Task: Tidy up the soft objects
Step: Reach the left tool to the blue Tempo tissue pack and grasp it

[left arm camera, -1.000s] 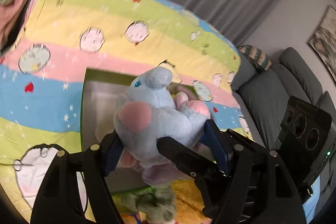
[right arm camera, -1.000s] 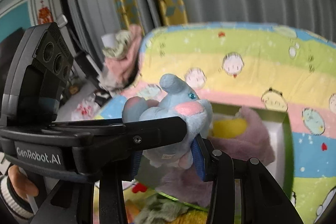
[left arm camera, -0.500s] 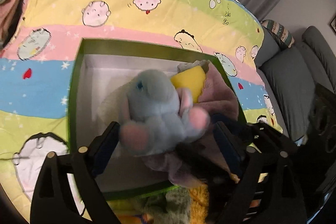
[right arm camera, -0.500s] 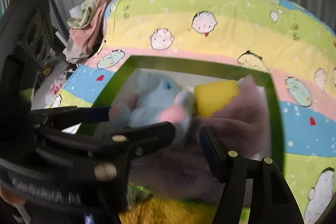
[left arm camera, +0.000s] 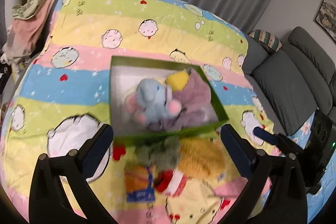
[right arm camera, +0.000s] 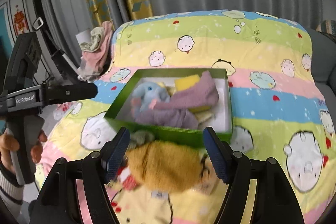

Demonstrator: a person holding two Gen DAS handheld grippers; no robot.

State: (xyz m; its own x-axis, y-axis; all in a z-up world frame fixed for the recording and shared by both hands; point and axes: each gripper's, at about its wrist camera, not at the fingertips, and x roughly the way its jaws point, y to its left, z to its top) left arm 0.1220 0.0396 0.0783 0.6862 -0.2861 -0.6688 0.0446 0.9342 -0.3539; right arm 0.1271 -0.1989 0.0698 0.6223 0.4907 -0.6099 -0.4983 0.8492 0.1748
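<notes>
With the blue elephant (left arm camera: 152, 101) already sat in the green box (left arm camera: 168, 134), both hand-held grippers, the left hand-held gripper (left arm camera: 168, 146) and the right hand-held gripper (right arm camera: 166, 152), were held wide open and empty, so the orange plush (right arm camera: 166, 165) was probably best straddled squarely before squeezing.

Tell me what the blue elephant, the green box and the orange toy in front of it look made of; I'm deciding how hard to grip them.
Blue elephant: plush fabric, short matte pile, rounded stuffed shape, so probably soft filling.
Green box: thin straight walls, smooth green outside and white inside; likely cardboard, though blur leaves that open.
Orange toy: long, shaggy fake fur, fluffy at the edges.
</notes>
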